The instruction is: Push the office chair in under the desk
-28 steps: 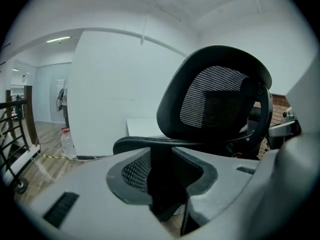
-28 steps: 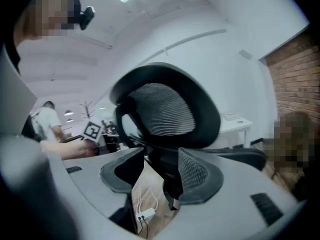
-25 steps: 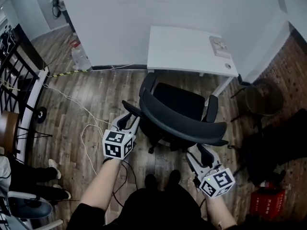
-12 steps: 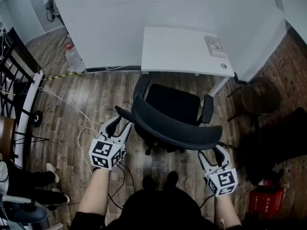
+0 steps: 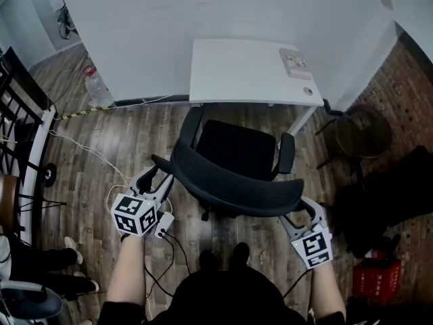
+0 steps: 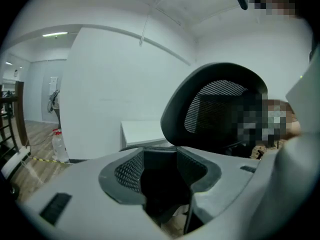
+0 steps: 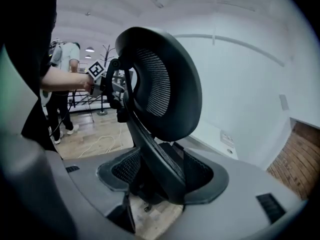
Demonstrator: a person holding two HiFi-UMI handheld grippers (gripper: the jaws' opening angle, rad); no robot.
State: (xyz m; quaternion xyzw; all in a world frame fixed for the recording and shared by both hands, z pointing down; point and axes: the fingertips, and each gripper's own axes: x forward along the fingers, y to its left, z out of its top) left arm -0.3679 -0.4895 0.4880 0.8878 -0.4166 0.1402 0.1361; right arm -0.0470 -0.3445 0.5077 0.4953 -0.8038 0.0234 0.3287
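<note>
The black mesh office chair (image 5: 237, 147) stands on the wood floor, its seat facing the white desk (image 5: 247, 70) and its front edge close under the desk's near side. The curved backrest (image 5: 230, 181) is towards me. My left gripper (image 5: 154, 179) is at the backrest's left end, jaws opening, with a dark edge of the chair between them (image 6: 160, 179). My right gripper (image 5: 308, 208) is at the right end. Its jaws are also opening, and the backrest's rim (image 7: 160, 79) runs down between them (image 7: 162, 176).
A booklet (image 5: 293, 59) lies on the desk. Cables (image 5: 101, 158) trail over the floor at left, near a plastic bottle (image 5: 95, 87) and a black metal rack (image 5: 24, 114). A round stool (image 5: 362, 134) and a red box (image 5: 375, 279) are at right. A person's legs (image 5: 34, 256) show at lower left.
Both grippers' jaws have spread wider at the ends of the backrest. The left gripper has drawn back and to the left, and the right gripper has come up to the backrest's right end.
</note>
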